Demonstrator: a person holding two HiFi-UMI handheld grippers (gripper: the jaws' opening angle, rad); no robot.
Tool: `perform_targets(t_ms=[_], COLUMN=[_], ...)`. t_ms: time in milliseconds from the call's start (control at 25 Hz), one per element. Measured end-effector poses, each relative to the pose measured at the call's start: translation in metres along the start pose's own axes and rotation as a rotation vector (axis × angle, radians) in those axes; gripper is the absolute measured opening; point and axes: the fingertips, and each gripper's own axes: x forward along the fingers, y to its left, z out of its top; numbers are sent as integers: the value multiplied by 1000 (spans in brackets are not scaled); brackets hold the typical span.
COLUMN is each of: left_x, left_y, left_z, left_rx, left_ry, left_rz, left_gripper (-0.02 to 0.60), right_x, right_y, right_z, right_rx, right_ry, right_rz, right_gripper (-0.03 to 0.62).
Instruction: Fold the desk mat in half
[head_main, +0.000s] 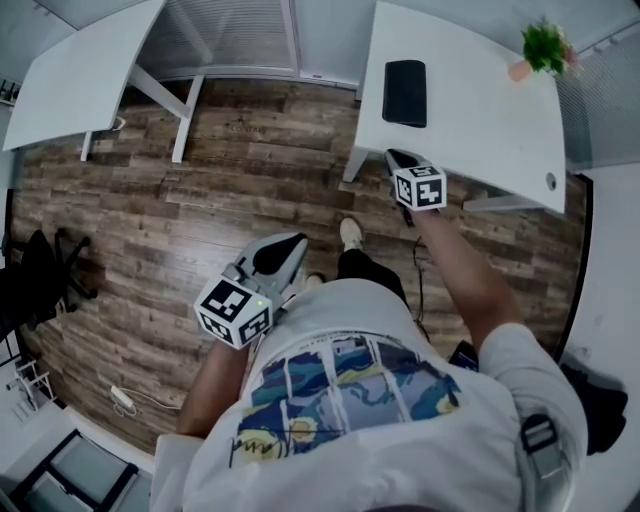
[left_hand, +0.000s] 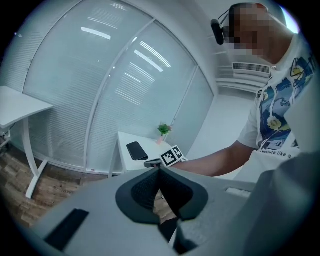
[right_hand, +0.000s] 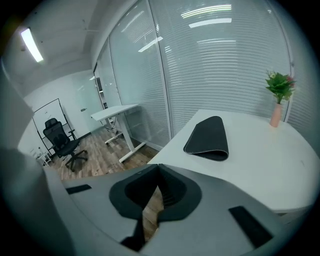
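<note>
1. The black, soft-looking rectangular desk mat (head_main: 404, 92) lies in the upper right of the head view on the white worktop (head_main: 490, 120). It is already doubled over: the right gripper view shows two layers with a rounded fold along the near edge.
2. Judging by that loose, curved fold, the mat is thin, limp and light. It is probably rubbery underneath, so it should cling to the worktop rather than slide, and it does not look fragile.
3. If the fold needs tidying, the free corners of the top layer, at the end away from the fold, look like the place to pinch. The fold itself would only roll.
4. The right gripper (head_main: 397, 157) sits just below the worktop's edge in the head view, its fingers pressed together on nothing.
5. The left gripper (head_main: 285, 250) is at lower centre-left over the wooden plank floor (head_main: 150, 200). Its fingers are likewise closed and empty, well apart from the mat.
</note>
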Motion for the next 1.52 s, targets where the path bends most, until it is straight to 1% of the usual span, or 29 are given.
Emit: perform_targets(t_ms=[240, 480, 720, 1040, 1240, 1400, 1520], left_x=[-14, -39, -50, -65, -64, -66, -70], left_y=[-16, -26, -39, -60, -77, -85, -87], left_z=[-18, -33, -42, -61, -66, -68, -72], left_rx=[25, 41, 72, 82, 88, 102, 101], left_ry=[22, 46, 49, 66, 70, 64, 60], left_rz=[-59, -84, -103, -136, -153, -170, -172], left_gripper=[3, 3, 3, 3, 3, 3, 3], right_x=[-43, -89, -135, -199, -229, -243, -255], right_y=[38, 78, 112, 163, 175, 187, 199], right_z=[-27, -45, -62, -70, -74, -75, -68], right_rx=[4, 33, -7, -46, -37, -76, -103], right_ry=[-5, -44, -73, -128, -164, -182, -203], right_rz=[20, 37, 52, 89, 90, 90, 101], right_gripper=[2, 0, 0, 0, 0, 0, 0])
